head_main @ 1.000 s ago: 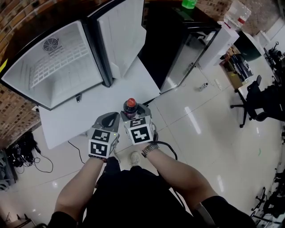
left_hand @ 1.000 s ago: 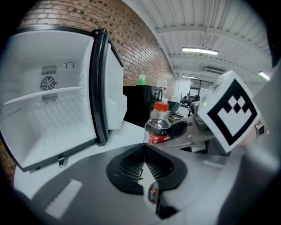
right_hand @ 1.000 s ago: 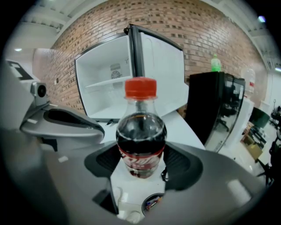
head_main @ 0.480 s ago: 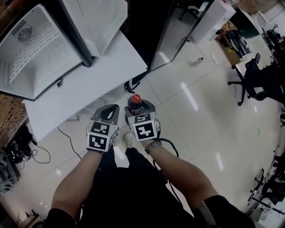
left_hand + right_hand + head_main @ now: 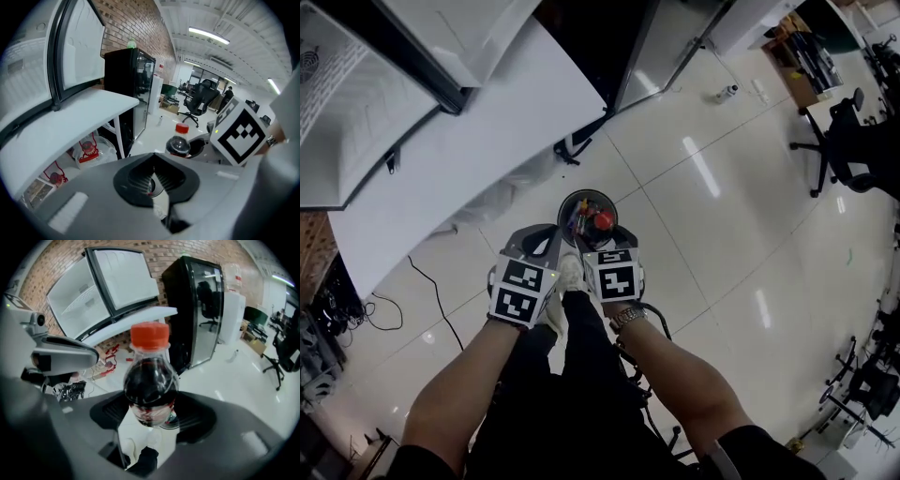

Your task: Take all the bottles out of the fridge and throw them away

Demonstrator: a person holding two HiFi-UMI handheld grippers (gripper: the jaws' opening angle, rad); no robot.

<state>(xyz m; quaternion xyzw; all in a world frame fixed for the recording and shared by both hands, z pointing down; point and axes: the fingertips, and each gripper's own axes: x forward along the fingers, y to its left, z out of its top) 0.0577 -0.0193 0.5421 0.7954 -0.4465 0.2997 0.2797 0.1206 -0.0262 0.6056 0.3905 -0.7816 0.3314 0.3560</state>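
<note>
One bottle [image 5: 150, 385]: gripped in the right gripper [image 5: 152, 416] jaws, seemingly over the bin [image 5: 565, 202].
Left gripper [image 5: 151, 180]: jaws pressed together, empty.
Drop: centre on bin before letting go.

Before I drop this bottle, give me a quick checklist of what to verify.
1. Right gripper holds the bottle: ok, jaws shut on its body.
2. Bottle over the bin: ok, the head view shows its red cap inside the rim.
3. Room in the bin: cannot tell; there are items in it.
4. Left gripper out of the way: ok, shut, empty, beside the bottle.
5. Cap on: ok.
</note>
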